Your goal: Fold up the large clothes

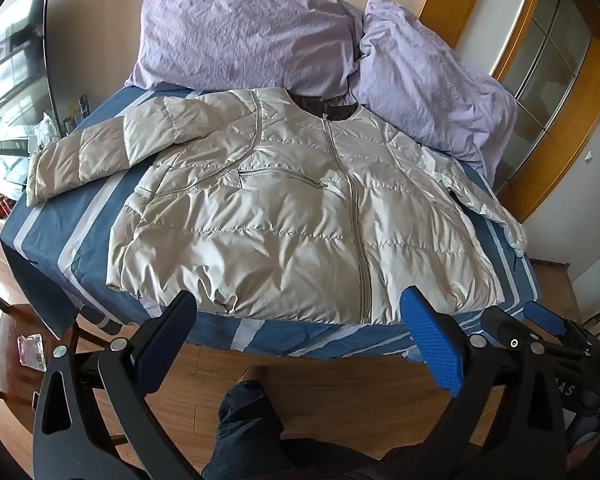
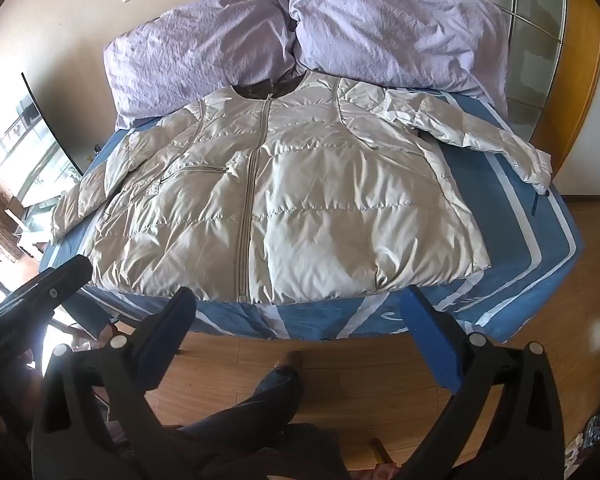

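Note:
A pale beige quilted puffer jacket (image 1: 284, 216) (image 2: 300, 208) lies flat and zipped, front up, on a bed with a blue striped cover (image 1: 48, 236) (image 2: 540, 248). Both sleeves spread outward, collar toward the pillows, hem toward me. My left gripper (image 1: 300, 312) hangs open before the hem, its blue-padded fingers (image 1: 432, 344) wide apart and empty. My right gripper (image 2: 300, 308) is likewise open and empty just short of the hem. The right gripper also shows at the right edge of the left wrist view (image 1: 540, 324), and the left gripper at the left edge of the right wrist view (image 2: 40, 292).
Two lilac pillows (image 1: 244, 36) (image 2: 380, 24) lean at the head of the bed. A person's leg in dark jeans (image 1: 244, 412) (image 2: 268, 396) stands on the wooden floor below. A wooden-framed door (image 1: 552, 60) is to the right, a window and cluttered shelf (image 1: 16, 92) to the left.

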The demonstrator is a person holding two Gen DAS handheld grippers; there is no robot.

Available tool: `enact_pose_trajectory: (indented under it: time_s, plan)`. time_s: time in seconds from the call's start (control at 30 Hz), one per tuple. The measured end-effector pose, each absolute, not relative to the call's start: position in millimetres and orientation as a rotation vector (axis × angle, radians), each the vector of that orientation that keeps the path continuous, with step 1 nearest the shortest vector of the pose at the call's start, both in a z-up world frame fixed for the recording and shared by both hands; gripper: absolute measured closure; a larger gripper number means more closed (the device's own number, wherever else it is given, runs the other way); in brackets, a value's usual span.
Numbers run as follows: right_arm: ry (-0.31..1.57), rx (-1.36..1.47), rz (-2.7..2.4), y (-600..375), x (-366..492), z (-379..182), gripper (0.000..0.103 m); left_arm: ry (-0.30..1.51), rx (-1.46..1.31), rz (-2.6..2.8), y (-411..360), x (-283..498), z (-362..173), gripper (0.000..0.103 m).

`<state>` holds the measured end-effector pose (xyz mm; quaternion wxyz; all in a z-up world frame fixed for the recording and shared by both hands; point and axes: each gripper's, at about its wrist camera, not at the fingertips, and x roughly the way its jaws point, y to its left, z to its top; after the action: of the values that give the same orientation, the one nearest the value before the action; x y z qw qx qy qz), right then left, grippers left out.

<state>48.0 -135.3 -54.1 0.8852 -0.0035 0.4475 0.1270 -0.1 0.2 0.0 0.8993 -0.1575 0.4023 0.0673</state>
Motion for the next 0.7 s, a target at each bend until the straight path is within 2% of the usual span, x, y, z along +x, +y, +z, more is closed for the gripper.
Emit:
enact_pose_trajectory:
  time_s: [0.7]
  plan:
    - [0.926,-0.008,0.261,-136.6,46.7,-51.3,0.002,0.834,-0.323,0.141,0.2,0.0,0.0,0.001]
